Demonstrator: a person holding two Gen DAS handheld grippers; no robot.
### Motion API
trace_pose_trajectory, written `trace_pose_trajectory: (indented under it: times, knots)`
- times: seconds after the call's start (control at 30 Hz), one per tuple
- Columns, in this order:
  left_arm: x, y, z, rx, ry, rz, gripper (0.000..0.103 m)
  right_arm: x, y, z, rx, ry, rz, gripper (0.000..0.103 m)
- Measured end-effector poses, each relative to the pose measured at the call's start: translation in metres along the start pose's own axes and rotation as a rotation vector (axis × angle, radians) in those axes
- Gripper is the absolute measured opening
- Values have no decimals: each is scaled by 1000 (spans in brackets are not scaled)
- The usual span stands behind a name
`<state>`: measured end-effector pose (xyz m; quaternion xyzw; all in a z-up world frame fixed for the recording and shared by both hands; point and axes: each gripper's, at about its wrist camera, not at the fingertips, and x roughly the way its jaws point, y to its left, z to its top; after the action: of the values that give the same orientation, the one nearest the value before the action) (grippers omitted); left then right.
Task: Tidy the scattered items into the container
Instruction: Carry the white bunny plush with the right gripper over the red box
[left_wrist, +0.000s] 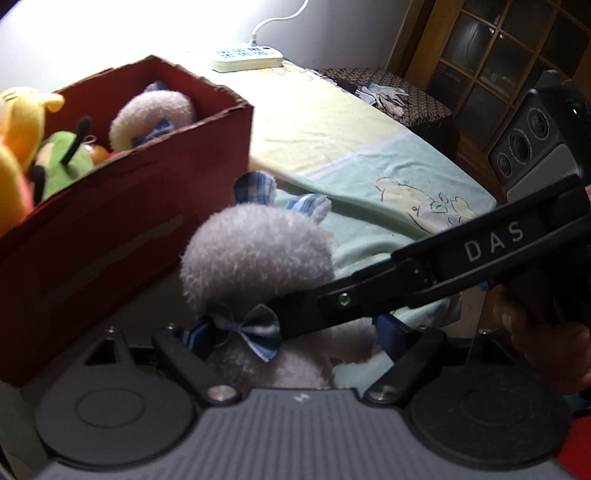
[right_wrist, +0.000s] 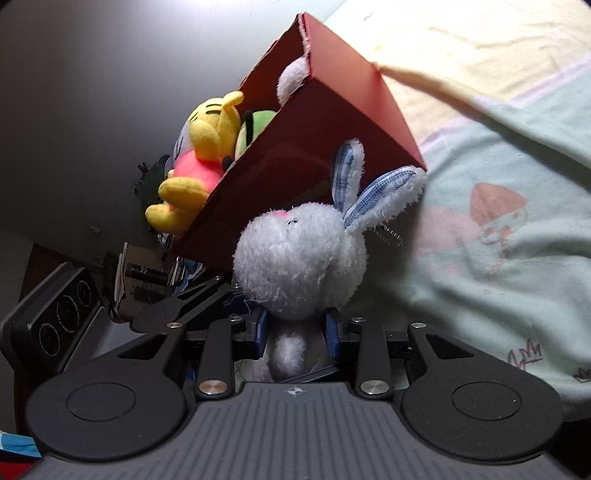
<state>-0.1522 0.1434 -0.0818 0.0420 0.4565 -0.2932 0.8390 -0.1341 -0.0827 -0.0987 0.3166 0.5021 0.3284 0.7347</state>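
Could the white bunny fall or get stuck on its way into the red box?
Maybe. Both the left gripper and the right gripper pinch the white bunny at its body, so pulling different ways could tug it or drop it. The red box already holds a yellow bear, a green toy and another white plush, so the bunny might perch on top and tumble out.

Black tongs (right_wrist: 295, 332) (blue pads, silver screws), ribbed grey housing.

Both wrist cameras look close along their fingers at the white plush rabbit (left_wrist: 255, 258) (right_wrist: 301, 262), sharing the red cardboard box (left_wrist: 122, 236) (right_wrist: 295, 155) behind it.
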Motion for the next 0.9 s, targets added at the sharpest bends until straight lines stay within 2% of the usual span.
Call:
trace_pose_trajectory:
  times: [0.43, 0.73, 0.9]
  knots:
    - [-59, 21, -20, -73, -118, 70, 88, 14, 46, 5, -160, 45, 64, 33]
    - [-92, 18, -12, -46, -228, 90, 88, -1, 75, 12, -263, -13, 110, 33]
    - [-99, 18, 0, -39, -277, 88, 88, -7, 84, 22, -288, -61, 106, 33]
